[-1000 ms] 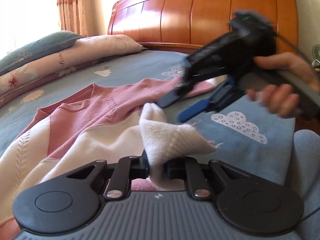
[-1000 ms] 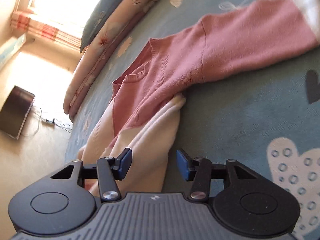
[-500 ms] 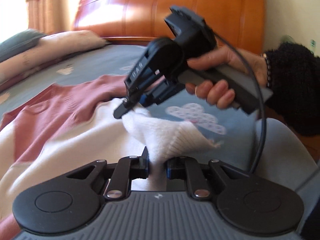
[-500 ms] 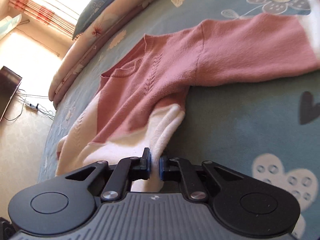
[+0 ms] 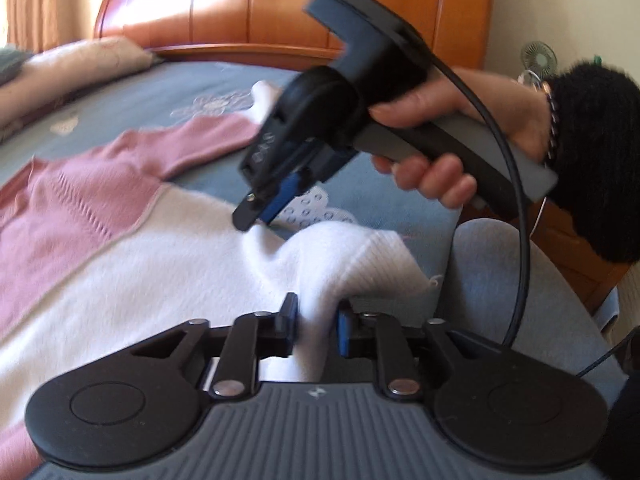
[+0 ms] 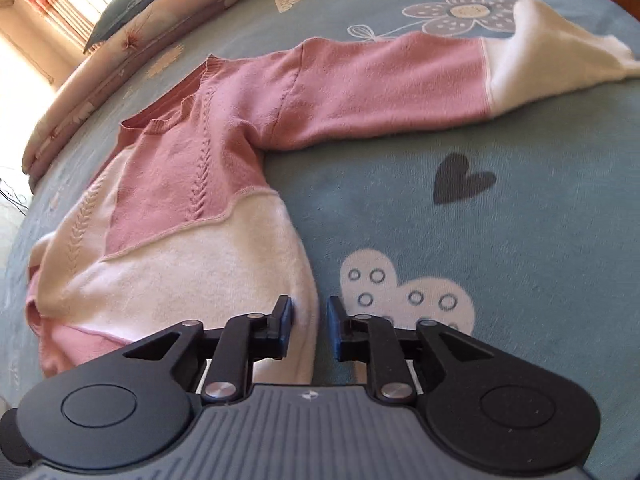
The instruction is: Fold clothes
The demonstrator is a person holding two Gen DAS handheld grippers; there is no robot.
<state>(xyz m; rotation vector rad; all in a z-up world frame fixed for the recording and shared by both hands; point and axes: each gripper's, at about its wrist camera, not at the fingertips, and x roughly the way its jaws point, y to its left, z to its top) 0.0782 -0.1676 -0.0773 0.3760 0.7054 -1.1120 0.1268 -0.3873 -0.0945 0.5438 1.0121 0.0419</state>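
Holding a bunched fold of white ribbed hem between its pads, the left hand-held gripper [image 5: 316,326] has its jaws easing apart; the fabric fills the gap and touches both pads. That fold belongs to the pink and cream knitted sweater [image 5: 120,240], which lies face up on the blue bedsheet printed with flowers, hearts and clouds [image 5: 168,88] and runs away from the gripper toward upper left.

The right hand-held gripper [image 6: 309,322] also has its jaws opening. The cream side edge of the same sweater [image 6: 192,208] lies in the gap, against the left pad; the right pad stands clear of the cloth, so nothing is clamped. In the left wrist view this gripper [image 5: 256,210] hangs tip-down just above the cream panel, held by a hand [image 5: 440,128] coming out of a black fuzzy sleeve [image 5: 596,168], with a black cable [image 5: 516,200] looping down from the handle.

One sleeve of the sweater [image 6: 400,84] stretches to the upper right across the sheet, its cream cuff beside a printed flower. Pink floral pillows [image 5: 72,64] lie along the far edge of the bed, below an orange wooden headboard [image 5: 260,4].
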